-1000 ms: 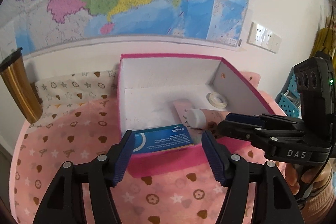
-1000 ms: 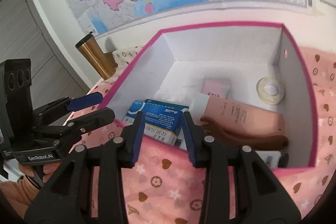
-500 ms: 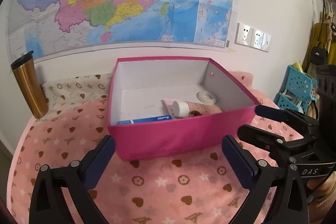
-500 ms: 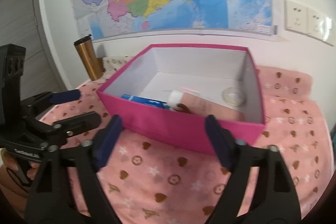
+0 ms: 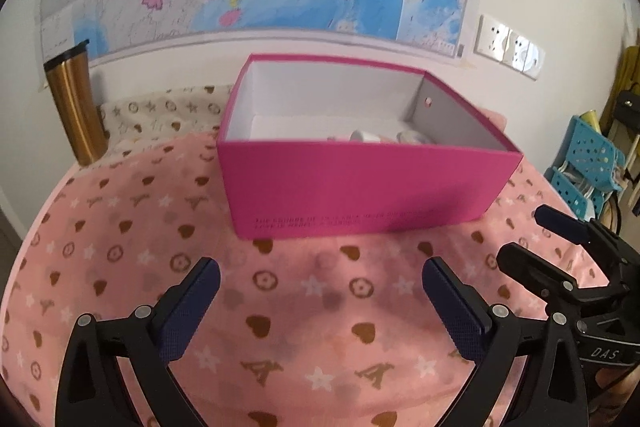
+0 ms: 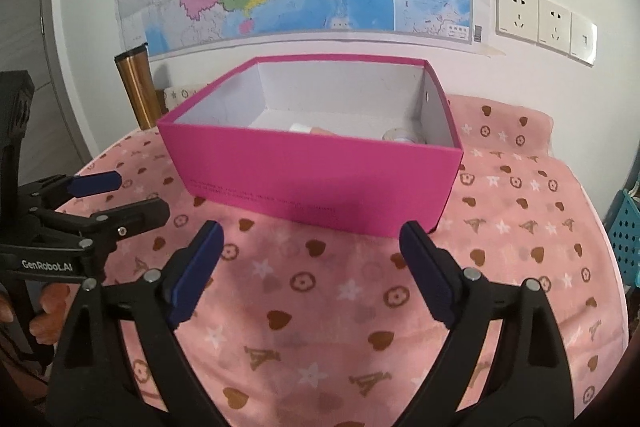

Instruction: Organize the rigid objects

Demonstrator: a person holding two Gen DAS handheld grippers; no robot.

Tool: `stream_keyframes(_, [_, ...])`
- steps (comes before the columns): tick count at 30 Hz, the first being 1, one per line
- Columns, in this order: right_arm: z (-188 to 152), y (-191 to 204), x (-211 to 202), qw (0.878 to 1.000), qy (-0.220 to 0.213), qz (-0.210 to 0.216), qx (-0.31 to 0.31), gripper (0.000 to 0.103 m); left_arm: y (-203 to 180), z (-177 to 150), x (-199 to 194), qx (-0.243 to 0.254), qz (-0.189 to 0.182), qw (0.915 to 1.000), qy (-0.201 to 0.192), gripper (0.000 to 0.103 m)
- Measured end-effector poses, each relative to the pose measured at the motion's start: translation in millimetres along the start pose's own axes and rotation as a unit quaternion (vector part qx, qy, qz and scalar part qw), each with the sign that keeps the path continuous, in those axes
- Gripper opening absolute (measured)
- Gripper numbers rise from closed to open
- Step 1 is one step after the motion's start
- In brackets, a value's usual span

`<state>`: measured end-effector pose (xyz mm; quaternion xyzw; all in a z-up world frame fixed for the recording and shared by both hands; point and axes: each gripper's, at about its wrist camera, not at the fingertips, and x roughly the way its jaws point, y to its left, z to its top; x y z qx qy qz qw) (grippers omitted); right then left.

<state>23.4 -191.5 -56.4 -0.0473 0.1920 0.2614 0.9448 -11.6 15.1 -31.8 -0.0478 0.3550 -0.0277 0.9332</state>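
A pink box [image 5: 360, 187] with a white inside stands on the pink patterned cloth [image 5: 304, 291]. Above its front wall only a white tube cap [image 5: 364, 135] and a tape roll [image 5: 412, 137] show; the other contents are hidden. My left gripper [image 5: 320, 267] hangs open over the cloth in front of the box, with nothing between its fingers. In the right wrist view the same box [image 6: 312, 175] sits ahead of my right gripper [image 6: 311, 229], whose jaws are opening and empty. Each gripper shows at the side of the other's view: the right gripper [image 5: 522, 233] and the left gripper [image 6: 142, 193].
A gold tumbler [image 5: 76, 107] stands at the back left by the wall. A blue perforated basket [image 5: 588, 163] sits off the table's right edge. A map and wall sockets [image 6: 540, 15] are behind the box. Patterned cloth stretches in front of the box.
Both grippers have drawn back from over the box to the cloth in front of it and opened wide. The blue carton stayed in the box and is now hidden behind its front wall.
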Motion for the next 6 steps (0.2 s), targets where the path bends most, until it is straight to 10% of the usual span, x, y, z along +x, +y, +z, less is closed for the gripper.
stream_keyframes(6, [-9.0,7.3,2.2,1.0,0.008,0.004,-0.004,0.09,-5.7,-7.7,2.7,0.013,0.016,0.9998,0.007,0.103])
